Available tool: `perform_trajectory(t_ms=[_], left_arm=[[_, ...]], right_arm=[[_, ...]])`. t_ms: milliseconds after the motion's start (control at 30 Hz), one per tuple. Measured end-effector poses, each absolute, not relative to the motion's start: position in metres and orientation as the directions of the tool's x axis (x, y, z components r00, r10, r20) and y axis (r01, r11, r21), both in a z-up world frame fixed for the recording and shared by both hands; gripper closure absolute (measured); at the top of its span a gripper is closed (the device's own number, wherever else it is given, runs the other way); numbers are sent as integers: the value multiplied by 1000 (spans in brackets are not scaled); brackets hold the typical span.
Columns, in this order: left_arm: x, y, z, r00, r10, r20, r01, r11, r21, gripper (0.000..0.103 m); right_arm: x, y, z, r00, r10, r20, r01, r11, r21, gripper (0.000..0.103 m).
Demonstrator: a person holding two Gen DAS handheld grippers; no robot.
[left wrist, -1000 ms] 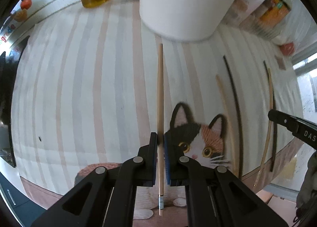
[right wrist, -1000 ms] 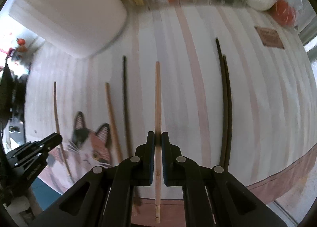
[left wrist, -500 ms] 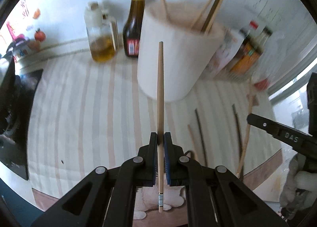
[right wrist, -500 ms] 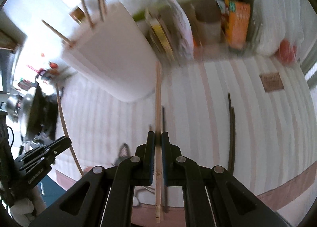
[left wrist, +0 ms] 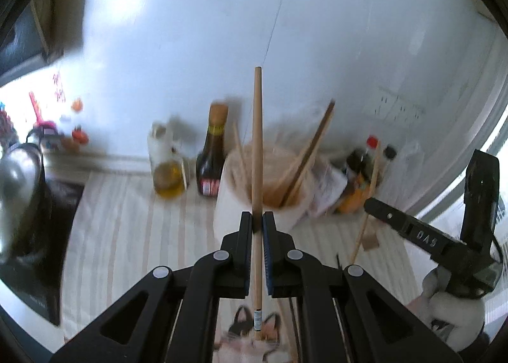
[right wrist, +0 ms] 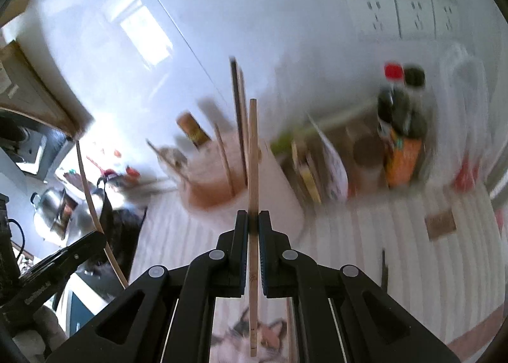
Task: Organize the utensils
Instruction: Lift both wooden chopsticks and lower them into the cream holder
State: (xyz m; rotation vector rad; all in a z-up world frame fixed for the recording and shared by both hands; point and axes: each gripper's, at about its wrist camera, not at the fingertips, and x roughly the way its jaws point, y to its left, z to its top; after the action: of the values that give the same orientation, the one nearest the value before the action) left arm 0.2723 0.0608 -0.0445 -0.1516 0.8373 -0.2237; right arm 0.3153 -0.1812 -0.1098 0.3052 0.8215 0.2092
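A white wall (left wrist: pixel 197 45) is filling the back of both views, and the striped worktop (left wrist: pixel 133 223) is stretching out below it. A white holder (left wrist: pixel 273 191) is standing on the worktop, with several chopsticks (left wrist: pixel 312 153) leaning inside it. Just to its left, a dark sauce bottle (left wrist: pixel 212 156) and an oil jar (left wrist: pixel 166 166) are standing side by side; more bottles (right wrist: pixel 401 128) are crowding to its right. A metal pot (left wrist: pixel 19 191) is sitting at the far left.

My left fingers (left wrist: pixel 257 220) are clamping shut on a light chopstick (left wrist: pixel 257 141), holding it above the worktop so it is pointing toward the holder. My right fingers (right wrist: pixel 253 220) are gripping a second chopstick (right wrist: pixel 253 156) the same way, also raised and in line with the holder. A dark chopstick (right wrist: pixel 384 267) is lying on the worktop to the right.
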Motion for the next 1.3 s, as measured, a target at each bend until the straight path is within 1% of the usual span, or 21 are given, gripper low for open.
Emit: perform_trajectory(t_ms=[133,433,667,900,1067,1300], left_arm=[[292,54,-31,691,-243,-681,138,969,-207,99],[319,42,-14,732,-214,-647,148,977,-156,99],[336,39,-8,752,-214,-623,146,976,-158,99],[355,37,-12,759,-229,-610,145,972,-185,99],[365,36,-15,764,-239,-600,146,969,-200,99],[381,33,-30,769,-239,-592,139,968,-209,99]], right_arm=[[330,-170,-92,728,272,-629,-85,947,310,96],[351,-154,-73,806,239,-542,-119,962,246,96],[361,-156,-62,841,246,-482,-129,956,263,96],[369,-164,-59,869,270,-415,-140,938,317,96],[374,-167,-63,888,282,-364,-156,928,339,96],[380,-167,-75,903,276,-329,-161,928,337,96]])
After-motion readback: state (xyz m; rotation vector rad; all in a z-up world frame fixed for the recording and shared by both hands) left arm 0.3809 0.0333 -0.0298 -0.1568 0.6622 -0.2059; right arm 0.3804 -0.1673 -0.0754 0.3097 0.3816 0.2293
